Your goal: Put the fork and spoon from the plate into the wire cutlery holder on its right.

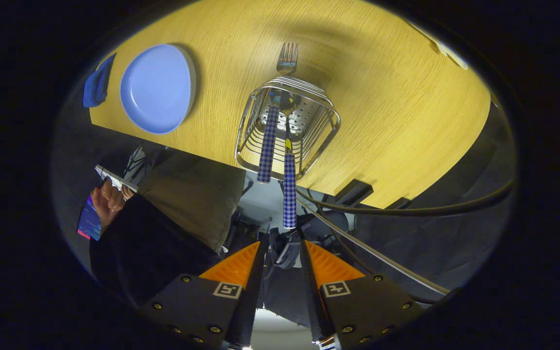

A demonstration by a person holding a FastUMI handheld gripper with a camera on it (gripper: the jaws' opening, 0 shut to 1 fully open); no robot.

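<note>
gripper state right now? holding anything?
Gripper: fingers open, holding nothing; the checked handle stands just ahead of them, in the wire cutlery holder.
Person's hand: holding a device; grip detail cannot be told.

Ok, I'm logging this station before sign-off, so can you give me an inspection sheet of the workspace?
Surface: yellow wood-grain table.
Job's things: round blue plate, nothing on it; silver wire cutlery holder holds two blue-checked handles, steel fork tines poking out its far side. Spoon bowl cannot be made out.
Clutter: blue cloth beside the plate.
Grippers: gripper open, fingers just short of the nearer handle, holding nothing.
Cables: dark cables beyond the table edge.
Surroundings: a person's hand holding a device.
</note>
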